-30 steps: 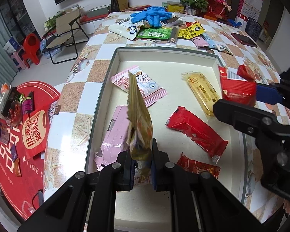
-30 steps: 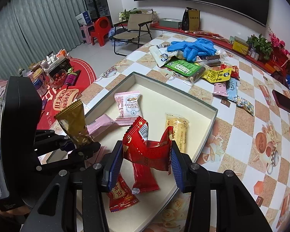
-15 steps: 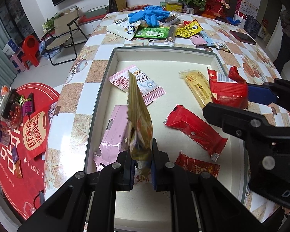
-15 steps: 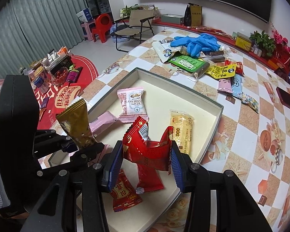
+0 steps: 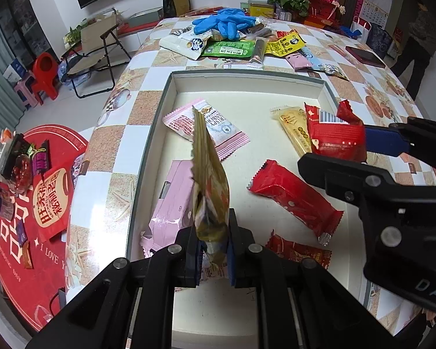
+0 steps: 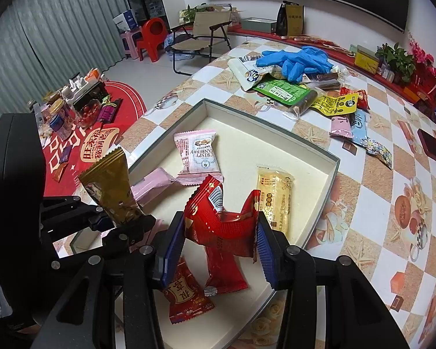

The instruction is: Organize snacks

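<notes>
Left wrist view: the left gripper (image 5: 213, 241) has its jaws clamped tight on the bottom of a gold packet (image 5: 209, 192), which stands edge-on, long axis running up the frame, hanging over the lower left part of the cream tray (image 5: 247, 72). The right gripper (image 5: 366, 152) comes in from the right edge with a crumpled red packet (image 5: 334, 136) pinched in it, over the tray's right side, just above the yellow packet (image 5: 295, 131) lying flat there

Right wrist view: jaws partly open but pressing both sides of that red packet (image 6: 221, 218), folded into a U, shiny and creased, dead centre of the frame over the tray floor. The gold one (image 6: 110, 186) sits at the left, upright. The unsorted pile (image 6: 290, 87) is on the bench at the upper right, well beyond the tray. Both held packets look straight above open tray floor, so I'd guess a drop comes next, right hand maybe first
</notes>
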Demonstrator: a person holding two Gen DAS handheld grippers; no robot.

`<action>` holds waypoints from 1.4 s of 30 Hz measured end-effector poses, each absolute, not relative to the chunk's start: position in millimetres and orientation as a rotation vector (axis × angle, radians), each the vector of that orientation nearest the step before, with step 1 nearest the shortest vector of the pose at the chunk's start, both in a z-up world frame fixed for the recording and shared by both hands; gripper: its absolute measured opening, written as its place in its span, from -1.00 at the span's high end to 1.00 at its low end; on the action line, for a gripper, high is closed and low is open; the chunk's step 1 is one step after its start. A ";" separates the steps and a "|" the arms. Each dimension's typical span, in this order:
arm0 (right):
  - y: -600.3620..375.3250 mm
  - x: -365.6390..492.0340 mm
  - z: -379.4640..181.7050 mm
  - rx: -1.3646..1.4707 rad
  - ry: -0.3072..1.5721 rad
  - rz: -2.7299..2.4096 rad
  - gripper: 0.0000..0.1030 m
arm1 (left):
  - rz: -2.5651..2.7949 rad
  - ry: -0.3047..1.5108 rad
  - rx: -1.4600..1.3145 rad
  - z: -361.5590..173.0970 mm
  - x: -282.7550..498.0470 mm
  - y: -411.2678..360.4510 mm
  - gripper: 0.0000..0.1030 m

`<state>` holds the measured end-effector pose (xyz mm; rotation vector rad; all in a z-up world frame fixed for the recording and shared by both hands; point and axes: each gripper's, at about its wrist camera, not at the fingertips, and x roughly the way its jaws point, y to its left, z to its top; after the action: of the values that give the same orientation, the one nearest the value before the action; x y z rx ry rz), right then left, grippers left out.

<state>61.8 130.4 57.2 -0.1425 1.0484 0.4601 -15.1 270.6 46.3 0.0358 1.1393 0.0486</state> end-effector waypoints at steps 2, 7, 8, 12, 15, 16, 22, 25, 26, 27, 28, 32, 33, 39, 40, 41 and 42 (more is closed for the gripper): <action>131.1 64.1 56.4 -0.142 1.050 0.460 0.06 | 0.047 1.142 0.036 45.6 -14.2 270.8 0.73; 134.5 65.9 56.6 -0.154 1.055 0.464 0.07 | 0.032 1.147 0.039 44.5 -13.4 269.9 0.73; 134.9 66.3 56.5 -0.157 1.057 0.463 0.06 | 0.030 1.148 0.036 44.4 -12.8 270.2 0.73; 133.9 69.3 55.4 -0.146 1.071 0.462 0.06 | 0.031 1.150 0.038 44.1 -13.1 271.0 0.73; 133.9 70.1 54.3 -0.145 1.077 0.459 0.06 | 0.031 1.150 0.041 43.6 -12.8 271.6 0.73; 134.2 70.1 53.7 -0.146 1.080 0.459 0.06 | 0.031 1.150 0.041 43.6 -12.6 271.8 0.73; 138.0 71.4 53.0 -0.152 1.083 0.463 0.07 | 0.032 1.150 0.039 43.5 -12.5 271.7 0.73; 140.0 72.3 52.8 -0.155 1.084 0.466 0.07 | 0.031 1.150 0.039 43.6 -12.7 272.0 0.73; 140.3 72.8 52.6 -0.154 1.084 0.465 0.07 | 0.031 1.150 0.040 43.6 -12.7 271.9 0.73; 140.4 73.0 52.3 -0.154 1.085 0.466 0.06 | 0.031 1.150 0.041 43.7 -12.3 271.8 0.73; 140.7 72.7 52.5 -0.154 1.086 0.465 0.07 | 0.031 1.150 0.041 43.7 -12.2 271.9 0.73; 141.2 73.3 52.0 -0.155 1.086 0.465 0.06 | 0.032 1.151 0.038 43.6 -12.2 271.9 0.73; 141.5 73.3 51.9 -0.155 1.086 0.465 0.06 | 0.032 1.151 0.039 43.8 -12.0 272.4 0.73; 141.8 73.6 51.8 -0.154 1.086 0.465 0.06 | 0.033 1.152 0.038 43.6 -10.9 274.0 0.73; 142.3 73.5 51.8 -0.154 1.085 0.465 0.06 | 0.033 1.153 0.037 43.5 -10.7 274.0 0.73; 141.8 73.8 51.9 -0.155 1.085 0.465 0.06 | 0.032 1.153 0.037 43.3 -10.4 274.2 0.73; 142.5 73.8 51.4 -0.156 1.086 0.466 0.06 | 0.033 1.154 0.037 42.9 -9.9 274.9 0.73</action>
<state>73.8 142.5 51.4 -0.1556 1.0861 0.4659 -9.9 274.9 42.9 0.0370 1.1536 0.0327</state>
